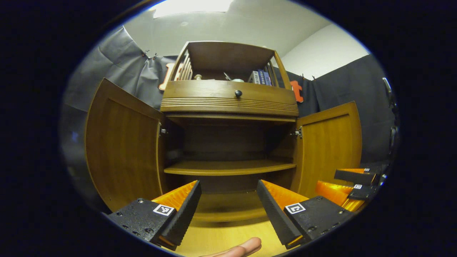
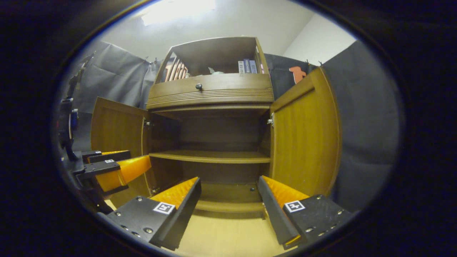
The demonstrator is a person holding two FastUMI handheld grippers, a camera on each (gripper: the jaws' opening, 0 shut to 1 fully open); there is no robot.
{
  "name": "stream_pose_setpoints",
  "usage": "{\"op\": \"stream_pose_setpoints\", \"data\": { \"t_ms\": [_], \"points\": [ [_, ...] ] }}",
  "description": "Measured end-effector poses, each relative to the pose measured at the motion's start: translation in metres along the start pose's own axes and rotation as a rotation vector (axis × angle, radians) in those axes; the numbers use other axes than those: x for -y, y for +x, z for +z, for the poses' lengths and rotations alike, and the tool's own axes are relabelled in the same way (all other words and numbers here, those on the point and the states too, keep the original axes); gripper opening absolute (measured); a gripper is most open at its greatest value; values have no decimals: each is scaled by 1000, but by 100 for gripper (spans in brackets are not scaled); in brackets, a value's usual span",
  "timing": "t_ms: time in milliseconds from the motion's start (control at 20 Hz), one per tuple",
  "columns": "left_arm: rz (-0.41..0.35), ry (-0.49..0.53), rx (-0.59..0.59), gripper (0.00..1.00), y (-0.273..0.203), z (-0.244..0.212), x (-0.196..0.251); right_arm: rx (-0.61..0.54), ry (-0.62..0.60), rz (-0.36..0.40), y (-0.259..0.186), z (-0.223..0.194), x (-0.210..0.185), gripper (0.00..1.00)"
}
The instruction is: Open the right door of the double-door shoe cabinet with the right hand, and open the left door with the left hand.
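- Left door (image 1: 123, 142) of the cabinet (image 1: 228, 103) is swung wide open at 9 o'clock in the left gripper view.
- Left hand-held gripper (image 1: 228, 207) sits at 6 o'clock there, its fingers spread wide apart and gripping nothing; a fingertip (image 1: 239, 248) of the person pokes in below it.
- An inner shelf (image 1: 228, 167) lies bare at centre, with a drawer knob (image 1: 238, 93) at 12 o'clock above it.
- Right door (image 2: 303, 139) stands open at 3 o'clock in the right gripper view.
- Right hand-held gripper (image 2: 228, 205) at 6 o'clock is likewise wide open, with nothing held.
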State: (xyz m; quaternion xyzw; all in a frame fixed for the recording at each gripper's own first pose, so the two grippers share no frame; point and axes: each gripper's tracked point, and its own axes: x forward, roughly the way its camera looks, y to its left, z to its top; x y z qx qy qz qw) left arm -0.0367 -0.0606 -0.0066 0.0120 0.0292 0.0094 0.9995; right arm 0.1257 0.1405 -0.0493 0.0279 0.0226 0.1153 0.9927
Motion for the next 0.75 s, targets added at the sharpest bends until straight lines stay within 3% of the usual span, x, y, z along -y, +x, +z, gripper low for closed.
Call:
{"op": "stream_pose_setpoints", "data": {
  "t_ms": [150, 300, 450, 500, 750],
  "points": [
    [2, -45, 6, 99, 3, 5, -15, -3, -50, -25, 10, -8, -14, 96],
    [19, -72, 2, 94, 9, 6, -30, 8, -58, 13, 12, -8, -37, 96],
    [12, -42, 18, 92, 10, 8, -37, 16, -78, 11, 13, -1, -42, 94],
    [2, -44, 23, 95, 11, 9, -35, 15, -78, 9, 12, -2, -42, 94],
    [-33, -16, 33, 92, 7, 10, -23, 12, -56, 31, -3, -7, -49, 98]
  ]
}}
